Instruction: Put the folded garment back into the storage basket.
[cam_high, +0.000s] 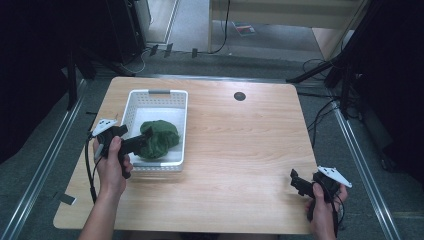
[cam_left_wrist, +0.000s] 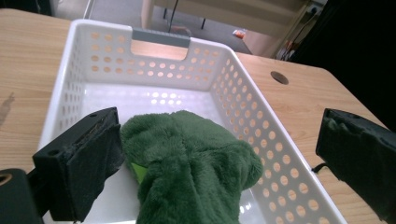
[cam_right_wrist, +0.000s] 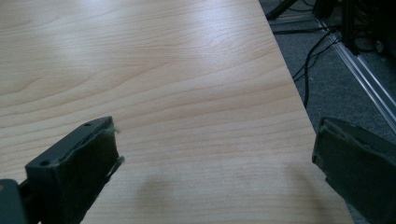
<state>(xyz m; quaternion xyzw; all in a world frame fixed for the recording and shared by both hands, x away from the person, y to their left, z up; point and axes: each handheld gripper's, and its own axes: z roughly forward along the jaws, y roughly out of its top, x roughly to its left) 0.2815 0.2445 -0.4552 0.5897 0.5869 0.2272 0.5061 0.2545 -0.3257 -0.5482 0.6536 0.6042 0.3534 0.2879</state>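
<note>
A green plush item (cam_high: 160, 139) lies bunched in the near half of a white perforated basket (cam_high: 131, 102) at the table's left. My left gripper (cam_high: 146, 138) reaches over the basket's near left wall, open. In the left gripper view its jaws stand wide on either side of the plush item (cam_left_wrist: 196, 158), the left jaw touching its fuzz, inside the basket (cam_left_wrist: 74, 60). My right gripper (cam_high: 296, 181) hovers at the front right corner of the table, open. In the right gripper view, the right gripper (cam_right_wrist: 215, 140) has only bare wood between its jaws.
The wooden table (cam_high: 240, 145) has a round cable hole (cam_high: 239, 96) at the back. Its right edge (cam_right_wrist: 299, 107) runs close to my right gripper. Cables and black stands (cam_high: 345, 75) sit on the floor to the right.
</note>
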